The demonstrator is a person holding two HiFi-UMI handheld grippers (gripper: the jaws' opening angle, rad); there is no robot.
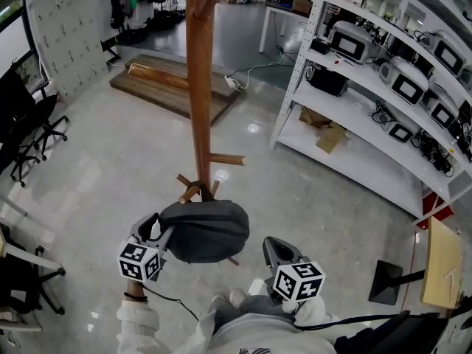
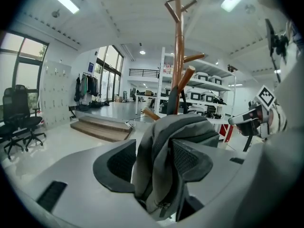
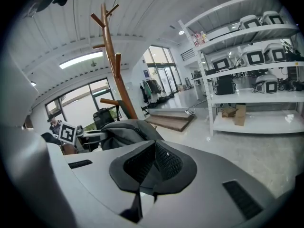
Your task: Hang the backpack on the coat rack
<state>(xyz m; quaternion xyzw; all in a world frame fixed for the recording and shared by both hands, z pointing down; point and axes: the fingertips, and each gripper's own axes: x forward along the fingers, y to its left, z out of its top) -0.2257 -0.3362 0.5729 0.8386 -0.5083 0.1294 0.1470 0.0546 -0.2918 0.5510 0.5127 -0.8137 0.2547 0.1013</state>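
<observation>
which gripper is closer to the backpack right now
Left. The left gripper has fabric of the backpack between its open jaws; the right gripper, jaws shut, sits apart, off the bag's right side.

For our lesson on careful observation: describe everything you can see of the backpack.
The backpack is dark grey, soft fabric, rounded and slumped, with a zipper along one folded edge. It hangs low against the wooden coat rack, a strap running up towards its lower pegs. A fold of it lies between the left gripper's open jaws, draped against one pad.
</observation>
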